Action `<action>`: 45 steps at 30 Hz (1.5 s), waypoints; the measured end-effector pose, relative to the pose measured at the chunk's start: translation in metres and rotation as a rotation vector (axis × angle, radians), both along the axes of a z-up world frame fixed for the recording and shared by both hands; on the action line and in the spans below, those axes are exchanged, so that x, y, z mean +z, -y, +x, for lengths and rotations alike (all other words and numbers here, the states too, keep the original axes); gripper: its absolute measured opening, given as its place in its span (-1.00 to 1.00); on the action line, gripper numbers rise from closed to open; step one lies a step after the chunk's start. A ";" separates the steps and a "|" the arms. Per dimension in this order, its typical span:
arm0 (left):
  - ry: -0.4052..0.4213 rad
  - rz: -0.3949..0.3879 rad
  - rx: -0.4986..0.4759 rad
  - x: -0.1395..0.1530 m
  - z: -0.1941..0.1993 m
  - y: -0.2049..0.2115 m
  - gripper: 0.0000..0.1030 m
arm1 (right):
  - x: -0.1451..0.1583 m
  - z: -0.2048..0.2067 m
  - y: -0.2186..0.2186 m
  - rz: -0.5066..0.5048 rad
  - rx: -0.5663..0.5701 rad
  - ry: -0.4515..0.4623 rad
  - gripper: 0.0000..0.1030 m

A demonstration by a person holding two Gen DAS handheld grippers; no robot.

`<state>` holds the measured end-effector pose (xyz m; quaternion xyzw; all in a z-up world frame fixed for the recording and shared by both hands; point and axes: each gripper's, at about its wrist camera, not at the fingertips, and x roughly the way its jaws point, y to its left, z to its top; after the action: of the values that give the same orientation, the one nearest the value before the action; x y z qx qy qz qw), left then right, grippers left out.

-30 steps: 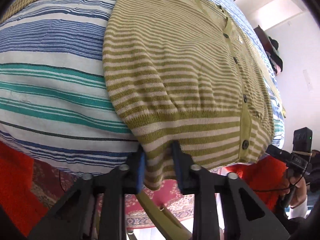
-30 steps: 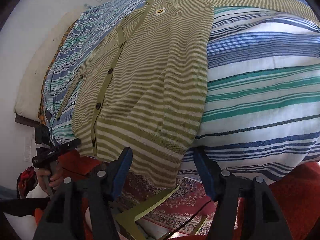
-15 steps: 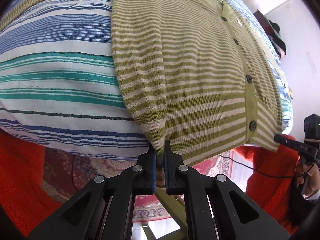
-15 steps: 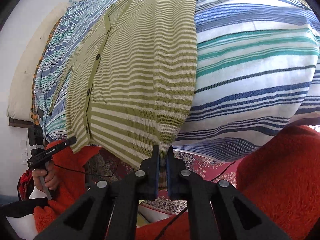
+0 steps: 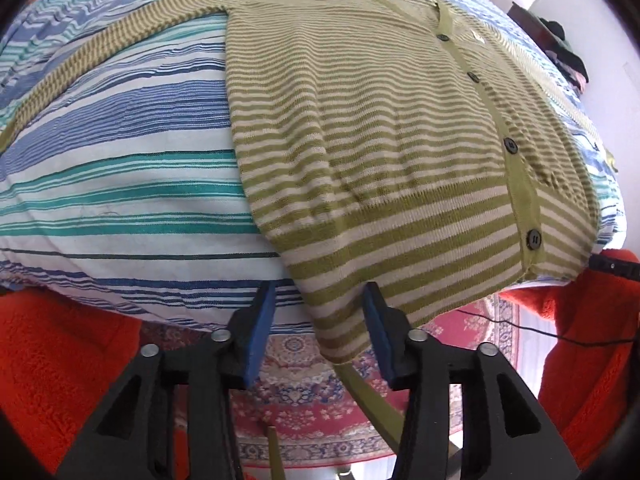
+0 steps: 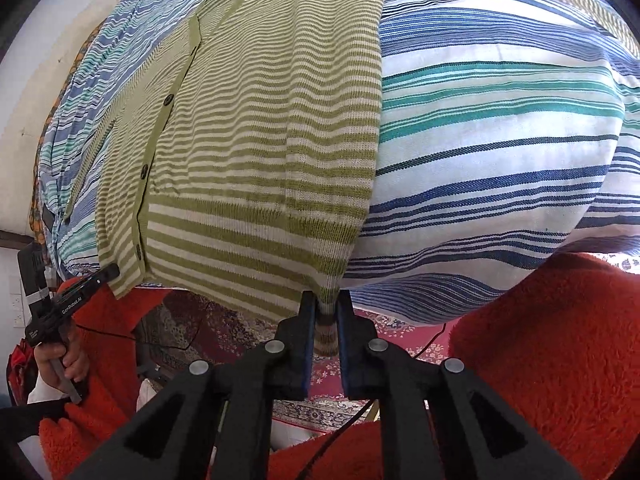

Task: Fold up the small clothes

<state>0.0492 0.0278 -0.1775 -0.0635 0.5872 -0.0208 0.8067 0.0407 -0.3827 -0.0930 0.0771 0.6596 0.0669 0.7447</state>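
Olive-and-cream striped knit cardigan is seen spread flat on bed w/ blue-teal striped sheet, buttoned front up, hem hanging over near edge. Left tool: blue pads are held wide apart, hem corner lying between them, not gripped. Right tool: pads are clamped narrow on cardigan's other hem corner. One sleeve is laid out along sheet. Red patterned rug is visible below; orange fleece at the sides.
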 end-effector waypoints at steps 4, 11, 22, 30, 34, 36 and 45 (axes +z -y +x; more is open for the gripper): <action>0.083 -0.041 0.141 0.025 -0.015 -0.032 0.48 | 0.024 -0.011 0.003 -0.073 -0.045 0.095 0.00; 0.182 0.012 0.447 0.038 -0.023 -0.089 0.67 | 0.076 -0.034 0.013 -0.189 -0.196 0.371 0.19; 0.186 0.057 0.523 0.027 -0.026 -0.101 0.67 | 0.076 -0.034 0.003 -0.212 -0.199 0.400 0.21; 0.167 0.082 0.501 0.024 -0.020 -0.097 0.67 | 0.072 -0.033 0.001 -0.213 -0.198 0.396 0.21; 0.172 0.084 0.514 0.026 -0.021 -0.099 0.67 | 0.073 -0.032 0.004 -0.180 -0.199 0.397 0.21; 0.185 0.089 0.521 0.028 -0.023 -0.101 0.67 | 0.080 -0.029 0.015 -0.067 -0.210 0.412 0.20; 0.160 0.122 0.543 0.024 -0.016 -0.100 0.67 | 0.182 0.027 0.243 0.108 -0.675 0.693 0.23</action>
<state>0.0327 0.1276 -0.1539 -0.1680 0.4834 0.2260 0.8288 0.0678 -0.6261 0.0893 0.2986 0.3064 -0.1224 0.8956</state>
